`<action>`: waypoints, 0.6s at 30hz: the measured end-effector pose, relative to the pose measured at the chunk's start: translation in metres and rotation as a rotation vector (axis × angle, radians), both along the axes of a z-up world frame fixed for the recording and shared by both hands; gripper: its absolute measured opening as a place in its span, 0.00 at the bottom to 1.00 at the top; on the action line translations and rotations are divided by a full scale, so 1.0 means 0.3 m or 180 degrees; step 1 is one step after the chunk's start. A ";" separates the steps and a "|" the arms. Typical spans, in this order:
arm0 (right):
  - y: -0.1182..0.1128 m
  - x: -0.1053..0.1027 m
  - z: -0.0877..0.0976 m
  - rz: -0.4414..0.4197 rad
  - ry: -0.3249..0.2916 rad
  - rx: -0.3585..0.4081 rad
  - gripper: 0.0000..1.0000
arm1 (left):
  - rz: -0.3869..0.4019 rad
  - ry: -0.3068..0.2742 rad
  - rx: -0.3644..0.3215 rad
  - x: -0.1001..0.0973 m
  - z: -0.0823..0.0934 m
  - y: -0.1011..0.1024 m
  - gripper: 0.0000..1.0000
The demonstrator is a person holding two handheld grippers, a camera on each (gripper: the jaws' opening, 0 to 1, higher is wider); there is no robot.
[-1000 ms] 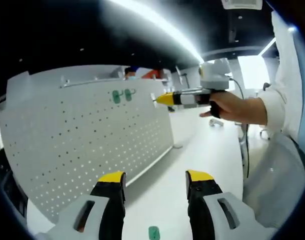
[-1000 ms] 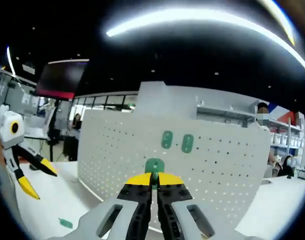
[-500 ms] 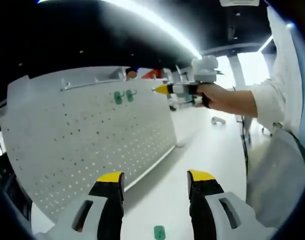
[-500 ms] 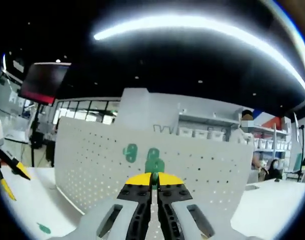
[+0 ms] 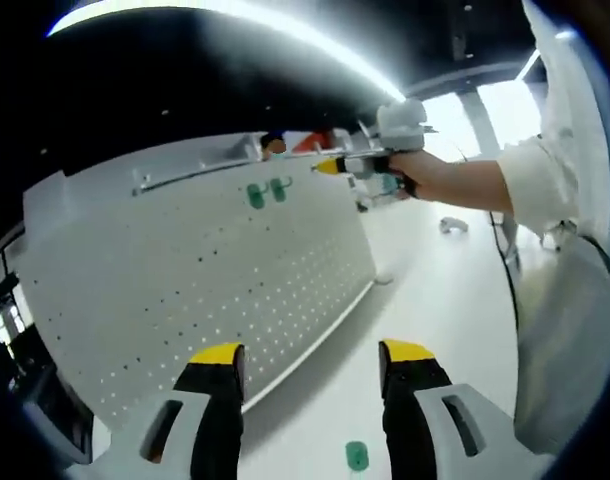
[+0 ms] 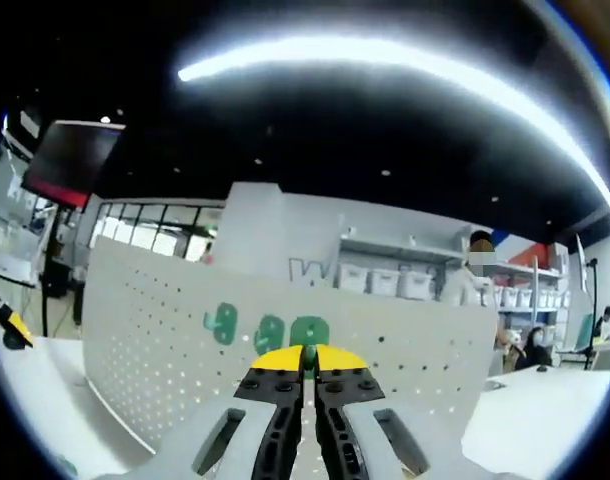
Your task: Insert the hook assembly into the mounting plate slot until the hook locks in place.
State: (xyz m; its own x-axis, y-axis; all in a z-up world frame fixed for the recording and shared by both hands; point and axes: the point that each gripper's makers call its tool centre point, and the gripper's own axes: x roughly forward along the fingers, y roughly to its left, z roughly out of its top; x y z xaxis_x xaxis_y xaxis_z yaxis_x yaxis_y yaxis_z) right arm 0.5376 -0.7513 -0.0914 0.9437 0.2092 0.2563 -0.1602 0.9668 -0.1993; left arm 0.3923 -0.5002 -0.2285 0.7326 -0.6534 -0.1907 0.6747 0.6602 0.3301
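Hook (image 6: 309,332) pinched in right gripper (image 6: 307,358), touching pegboard (image 6: 155,330).

Since 1 s ago the right gripper (image 5: 325,166) has gone up and fwd to the top edge of the pegboard (image 5: 205,290), next to the two green hooks (image 5: 266,192) already hung there. In right gripper view its jaws are closed on a green hook (image 6: 307,336), which now sits level w/ the hung pair, beside them; earlier it was below them.
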 end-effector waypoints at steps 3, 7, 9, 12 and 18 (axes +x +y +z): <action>-0.005 0.016 0.005 -0.0026 -0.0022 0.0011 0.00 | 0.0056 -0.0053 0.0081 0.009 0.005 0.021 0.56; -0.009 0.040 0.005 -0.0068 -0.0036 0.0048 0.00 | 0.0106 -0.0111 0.0218 0.018 0.004 0.038 0.57; -0.006 0.049 0.006 -0.0090 -0.0057 0.0036 0.00 | 0.0122 -0.0124 0.0244 0.021 0.003 0.043 0.57; -0.003 0.075 0.004 -0.0101 -0.0059 0.0036 0.00 | 0.0133 -0.0146 0.0295 0.022 0.001 0.049 0.58; -0.001 0.097 0.012 -0.0123 -0.0077 0.0046 0.00 | 0.0140 -0.0189 0.0357 0.023 0.007 0.051 0.58</action>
State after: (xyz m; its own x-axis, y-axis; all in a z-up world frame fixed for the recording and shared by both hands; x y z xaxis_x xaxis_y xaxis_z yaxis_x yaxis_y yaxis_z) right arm 0.5666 -0.7517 -0.0877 0.9445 0.1688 0.2820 -0.1180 0.9750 -0.1885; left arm 0.3992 -0.4849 -0.2264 0.7723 -0.5974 -0.2161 0.6229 0.6454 0.4421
